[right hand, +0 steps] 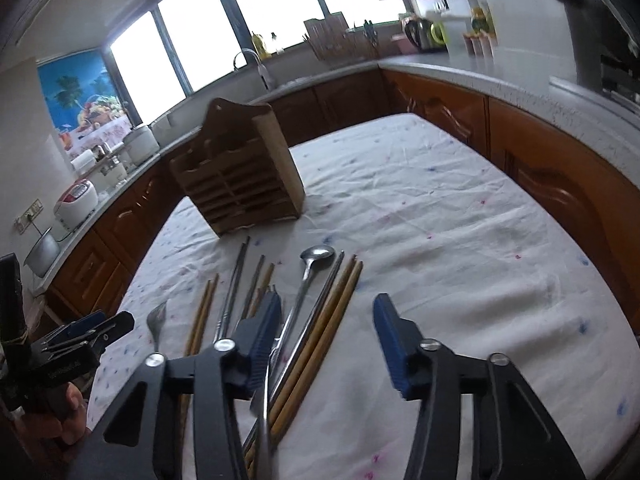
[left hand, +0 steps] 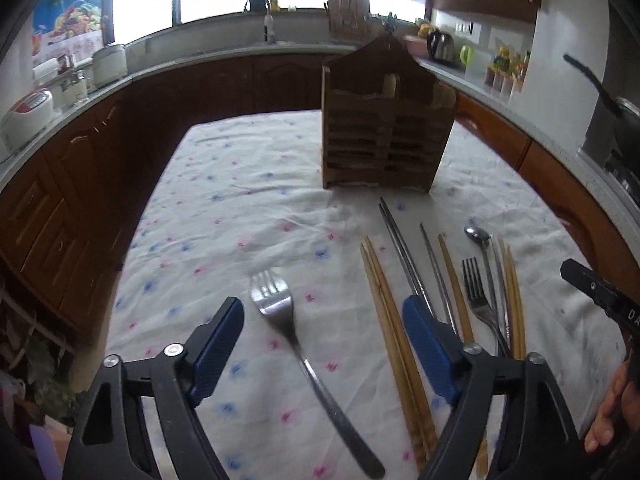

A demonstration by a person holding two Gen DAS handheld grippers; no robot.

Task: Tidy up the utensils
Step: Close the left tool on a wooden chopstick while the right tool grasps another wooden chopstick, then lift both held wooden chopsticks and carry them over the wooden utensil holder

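Lying flat: steel fork (left hand: 280, 312) (curved handle)

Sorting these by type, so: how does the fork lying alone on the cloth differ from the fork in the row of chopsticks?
The lone fork lies apart, angled, with bare cloth around it. The other fork is packed among chopsticks and a spoon, roughly parallel to them. Both are metal, with their prongs toward the wooden holder.

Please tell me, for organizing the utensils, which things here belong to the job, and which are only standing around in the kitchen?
For the job:
- wooden utensil holder
- lone fork
- second fork
- spoon
- wooden chopsticks
- metal chopsticks

Only standing around:
- kettle
- rice cooker
- faucet
- spice jars
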